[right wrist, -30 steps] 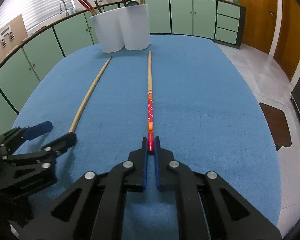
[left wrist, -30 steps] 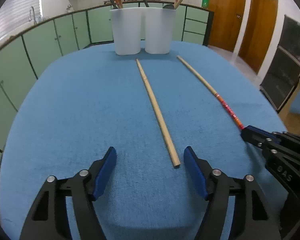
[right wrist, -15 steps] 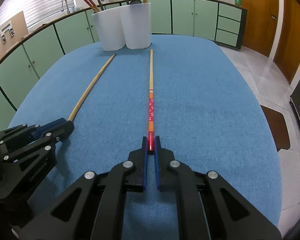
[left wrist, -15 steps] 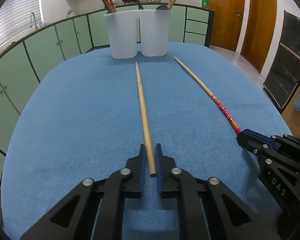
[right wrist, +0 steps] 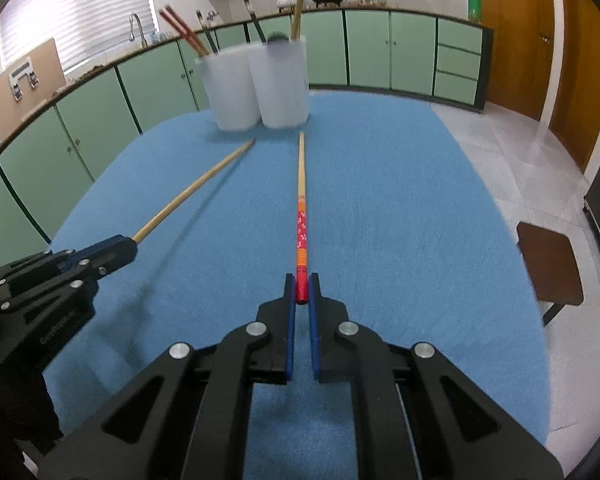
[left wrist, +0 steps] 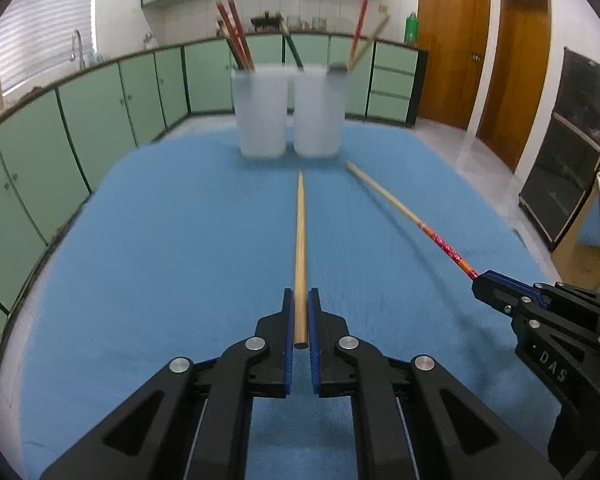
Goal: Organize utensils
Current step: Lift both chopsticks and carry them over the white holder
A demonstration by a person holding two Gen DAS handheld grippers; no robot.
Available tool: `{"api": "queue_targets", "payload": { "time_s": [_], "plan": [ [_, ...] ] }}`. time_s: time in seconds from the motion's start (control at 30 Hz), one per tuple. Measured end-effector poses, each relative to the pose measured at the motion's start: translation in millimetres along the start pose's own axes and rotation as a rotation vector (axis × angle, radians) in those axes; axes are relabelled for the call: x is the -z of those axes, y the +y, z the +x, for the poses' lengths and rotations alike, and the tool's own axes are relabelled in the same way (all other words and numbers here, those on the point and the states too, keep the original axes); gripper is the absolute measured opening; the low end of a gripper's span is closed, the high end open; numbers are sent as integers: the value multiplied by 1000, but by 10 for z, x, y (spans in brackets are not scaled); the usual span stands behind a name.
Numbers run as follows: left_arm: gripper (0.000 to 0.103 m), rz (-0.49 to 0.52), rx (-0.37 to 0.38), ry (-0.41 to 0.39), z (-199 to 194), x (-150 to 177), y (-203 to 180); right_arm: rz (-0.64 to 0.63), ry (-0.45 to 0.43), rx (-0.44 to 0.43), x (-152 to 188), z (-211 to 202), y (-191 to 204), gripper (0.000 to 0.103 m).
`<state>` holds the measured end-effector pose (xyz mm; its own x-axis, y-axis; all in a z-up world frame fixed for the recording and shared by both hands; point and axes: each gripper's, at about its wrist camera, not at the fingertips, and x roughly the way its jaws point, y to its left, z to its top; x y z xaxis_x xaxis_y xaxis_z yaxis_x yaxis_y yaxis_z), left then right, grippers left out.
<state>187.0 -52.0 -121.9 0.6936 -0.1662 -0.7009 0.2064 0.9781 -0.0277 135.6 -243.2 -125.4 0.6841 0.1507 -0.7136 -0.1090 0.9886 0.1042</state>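
Note:
My left gripper (left wrist: 300,300) is shut on the near end of a plain wooden chopstick (left wrist: 300,240), which points at two white holder cups (left wrist: 262,112) at the table's far side. My right gripper (right wrist: 301,286) is shut on the red end of a red-patterned chopstick (right wrist: 301,208). Both sticks are lifted off the blue cloth, with shadows beneath them. In the left wrist view the right gripper (left wrist: 484,280) holds its stick (left wrist: 404,210) at the right. In the right wrist view the left gripper (right wrist: 120,244) holds the plain stick (right wrist: 192,190) at the left.
The cups (right wrist: 276,88) hold several chopsticks and utensils. The blue cloth (left wrist: 160,260) covers the table. Green cabinets (left wrist: 100,112) ring the room, wooden doors (left wrist: 452,48) stand at the right, and a brown stool (right wrist: 548,268) stands beside the table.
My left gripper closed on the plain chopstick. Both grippers have risen with their sticks, lifting them off the cloth and tilting towards the cups.

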Motion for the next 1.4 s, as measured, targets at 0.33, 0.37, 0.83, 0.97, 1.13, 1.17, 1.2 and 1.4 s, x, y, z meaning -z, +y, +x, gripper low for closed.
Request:
{"api": "queue_targets", "payload": {
  "time_s": [0.33,0.37,0.83,0.97,1.13,1.17,1.2,1.4],
  "plan": [
    [7,13,9,-184,-574,-521,122,-39,-136,-48,-531,-570,29,5],
    [7,17,13,-199,-609,-586,122,-42,-148,-52,-588,-608,34,5],
    [6,54,123,-281,-750,-1290,110,-131,-204,-157,-1578,-806,106,5],
    [6,62,135,-284,-701,-1448,100,-150,-207,-170,-1792,-797,132,5],
    [6,83,138,-317,-699,-1681,99,-160,-245,-183,-2111,-853,144,5],
    [6,82,139,-328,-702,-1744,107,-161,-257,-184,-2184,-872,145,5],
    [6,82,138,-336,-706,-1795,116,-162,-270,-184,-2259,-887,144,5],
    [6,96,125,-445,-795,-2340,125,-161,-354,-180,-2814,-983,108,5]
  ]
}}
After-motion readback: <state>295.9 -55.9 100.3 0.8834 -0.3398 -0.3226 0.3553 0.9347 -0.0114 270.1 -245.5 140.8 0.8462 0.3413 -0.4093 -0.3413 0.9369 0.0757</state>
